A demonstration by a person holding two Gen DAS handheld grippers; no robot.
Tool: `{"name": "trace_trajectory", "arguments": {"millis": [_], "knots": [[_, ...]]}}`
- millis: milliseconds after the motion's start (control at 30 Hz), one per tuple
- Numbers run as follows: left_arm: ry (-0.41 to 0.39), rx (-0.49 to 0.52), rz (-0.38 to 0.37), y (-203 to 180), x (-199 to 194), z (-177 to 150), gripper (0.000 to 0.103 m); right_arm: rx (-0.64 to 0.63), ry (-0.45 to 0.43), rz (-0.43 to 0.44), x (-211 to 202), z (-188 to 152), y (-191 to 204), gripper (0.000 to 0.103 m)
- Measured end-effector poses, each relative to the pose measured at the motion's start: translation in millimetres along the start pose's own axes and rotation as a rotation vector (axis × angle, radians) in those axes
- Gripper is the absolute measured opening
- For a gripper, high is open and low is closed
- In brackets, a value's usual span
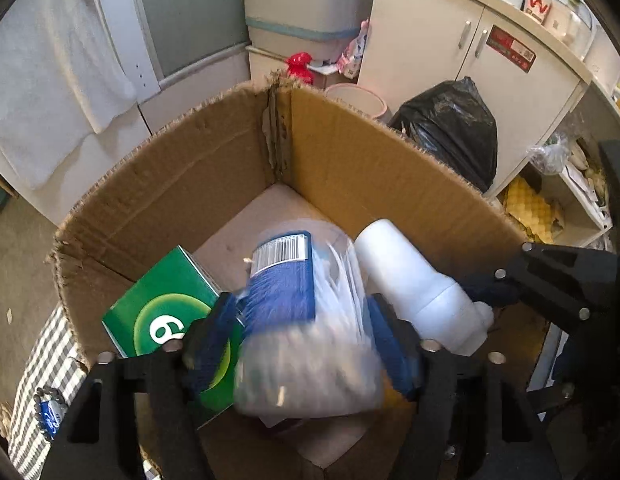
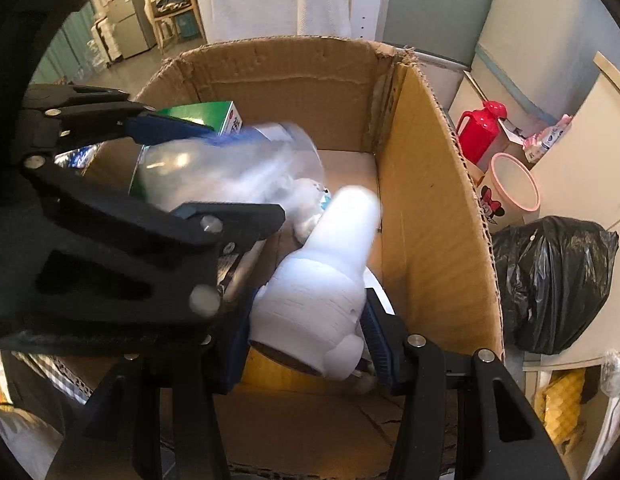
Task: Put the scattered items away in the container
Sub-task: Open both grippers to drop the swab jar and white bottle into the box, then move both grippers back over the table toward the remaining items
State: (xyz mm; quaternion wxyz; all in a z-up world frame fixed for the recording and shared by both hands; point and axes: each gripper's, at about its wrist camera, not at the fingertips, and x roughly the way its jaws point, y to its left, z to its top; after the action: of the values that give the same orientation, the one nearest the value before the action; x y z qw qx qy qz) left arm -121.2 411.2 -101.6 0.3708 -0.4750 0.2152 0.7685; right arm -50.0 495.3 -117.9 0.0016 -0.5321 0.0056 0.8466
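The left gripper [image 1: 305, 332] has its two blue-padded fingers [image 1: 213, 340] pressed against opposite sides of a clear plastic bag with a blue printed label [image 1: 305, 320]. The bag sits between the pads and bulges out past them. A white barcode panel on the blue label is visible; its digits are too blurred to read.

The right gripper [image 2: 310, 332] has its blue pads clamped on the wide lower body of a white plastic bottle [image 2: 330, 272]. The narrow end of the bottle points away from the fingers. No writing is visible on the bottle.

Both held items hang inside the open brown cardboard box [image 1: 350, 160], above its floor. Within the box, the bottle is just beside the bag, on the side nearer the right wall.

A green carton printed with a white "6" in a lighter green circle [image 1: 165, 316] leans inside the box against the left wall, partly behind the left gripper's finger. A small white soft item [image 2: 305, 208] lies on the box floor under the bag; its detail cannot be made out.

Outside the box, beyond its far corner, stands a red plastic jug [image 2: 480, 132]. A pink-rimmed white bin with a cartoon mouse print [image 2: 510, 192] and a black plastic rubbish bag [image 2: 550, 280] stand beside the right wall. A grey-and-white checked cloth [image 1: 37, 380] lies beside the left wall.
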Motion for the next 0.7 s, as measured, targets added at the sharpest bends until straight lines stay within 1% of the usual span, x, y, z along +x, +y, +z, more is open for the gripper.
{"name": "trace_trajectory", "arguments": {"millis": [33, 67, 100, 167, 333, 400, 500, 700], "knots": [[-0.015, 0.002, 0.011, 0, -3, 1, 0.08, 0.008, -0.008, 0.003, -3, 1, 1, 0.062], [-0.032, 0.004, 0.026, -1, -8, 0, 0.08, 0.015, -0.024, 0.007, -7, 0, 1, 0.066], [-0.046, 0.006, 0.037, -1, -12, 0, 0.08, 0.017, -0.037, 0.005, -10, 1, 2, 0.068], [-0.075, 0.005, 0.053, 0, -21, -1, 0.08, 0.02, -0.074, -0.012, -21, 2, 4, 0.077], [-0.145, -0.023, 0.073, 9, -51, -4, 0.08, 0.037, -0.163, -0.028, -48, 6, 11, 0.079], [-0.172, -0.035, 0.08, 12, -65, -6, 0.08, 0.038, -0.182, -0.036, -57, 8, 17, 0.079], [-0.205, -0.051, 0.091, 17, -83, -9, 0.08, 0.018, -0.218, -0.097, -71, 10, 28, 0.079], [-0.29, -0.099, 0.129, 25, -122, -22, 0.08, 0.011, -0.319, -0.133, -105, 11, 51, 0.08]]}}
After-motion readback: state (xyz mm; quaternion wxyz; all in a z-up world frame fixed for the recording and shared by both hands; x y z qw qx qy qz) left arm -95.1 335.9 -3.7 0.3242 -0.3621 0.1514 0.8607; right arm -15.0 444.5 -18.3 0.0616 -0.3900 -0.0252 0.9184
